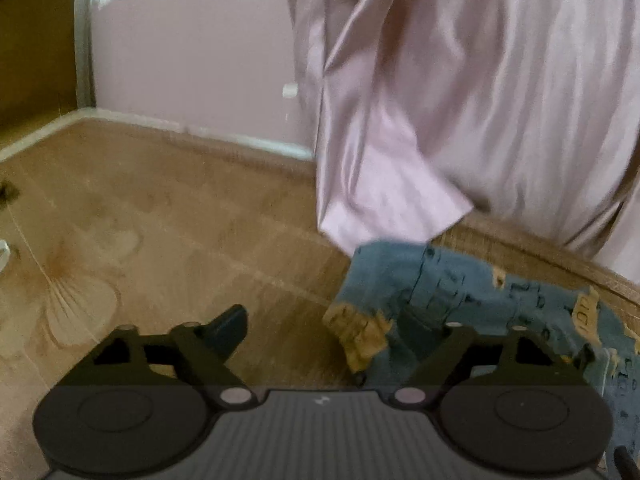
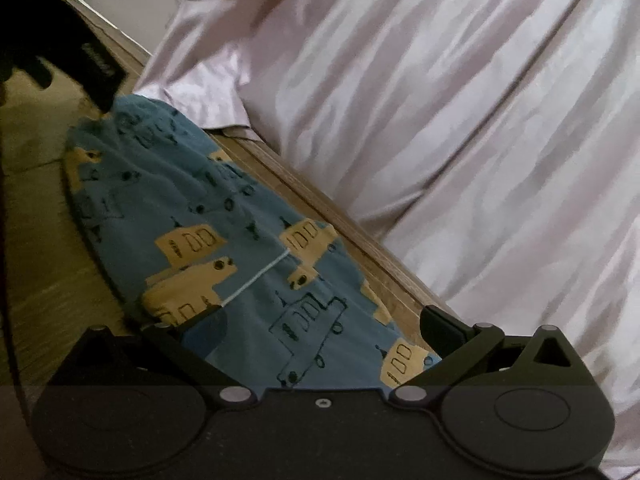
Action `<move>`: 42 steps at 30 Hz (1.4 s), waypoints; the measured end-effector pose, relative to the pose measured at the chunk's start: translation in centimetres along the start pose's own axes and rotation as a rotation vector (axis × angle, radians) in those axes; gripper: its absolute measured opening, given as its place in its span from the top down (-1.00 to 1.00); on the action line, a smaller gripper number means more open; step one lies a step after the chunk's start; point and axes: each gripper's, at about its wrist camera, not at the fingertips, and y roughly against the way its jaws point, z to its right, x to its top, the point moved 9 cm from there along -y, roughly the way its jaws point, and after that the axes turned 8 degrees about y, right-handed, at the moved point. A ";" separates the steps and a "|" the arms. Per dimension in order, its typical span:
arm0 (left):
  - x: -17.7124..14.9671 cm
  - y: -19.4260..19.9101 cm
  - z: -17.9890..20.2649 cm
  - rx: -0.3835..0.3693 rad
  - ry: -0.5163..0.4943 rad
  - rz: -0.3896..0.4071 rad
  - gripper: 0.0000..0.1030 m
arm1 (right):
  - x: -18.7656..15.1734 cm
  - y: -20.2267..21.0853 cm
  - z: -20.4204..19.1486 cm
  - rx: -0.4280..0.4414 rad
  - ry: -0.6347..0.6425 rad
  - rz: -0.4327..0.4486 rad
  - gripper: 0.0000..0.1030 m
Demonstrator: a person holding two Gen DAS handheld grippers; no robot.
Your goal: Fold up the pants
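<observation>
Blue printed pants (image 2: pixel 224 216) lie on the carpet (image 1: pixel 160 220) right by the pink bed skirt (image 2: pixel 440 120), prob for flat folding room. Both grippers, left (image 1: pixel 328 328) & right (image 2: pixel 320 328), spread wide w/ 2 fingers each, straddling fabric, gripping nothing yet.

A tan carpet (image 1: pixel 160 216) with a pale flower pattern covers the floor, meeting a pale pink wall (image 1: pixel 192 48) at a white baseboard (image 1: pixel 248 142) — glossy pink satin drapery (image 2: pixel 440 100) hangs in folds to the floor.
</observation>
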 end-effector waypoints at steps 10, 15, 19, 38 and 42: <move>-0.6 -1.3 1.1 -0.095 -0.009 -0.006 0.45 | -0.2 -0.8 -0.4 -0.072 0.042 -0.047 -0.98; -0.8 0.0 3.5 -0.104 -0.216 0.145 0.53 | -0.2 -0.9 -1.0 -0.089 0.087 -0.051 -0.98; -2.2 0.7 6.2 -0.087 -0.502 0.276 0.53 | -0.3 -1.0 -1.4 -0.095 0.115 -0.057 -0.99; -1.6 -3.6 2.5 -0.085 -0.227 -0.045 -0.66 | -0.6 -1.0 -1.2 -0.082 0.102 -0.043 -0.98; -1.6 -3.1 2.3 -0.197 -0.164 -0.080 -0.78 | -0.6 -0.9 -1.2 -0.083 0.101 -0.041 -0.98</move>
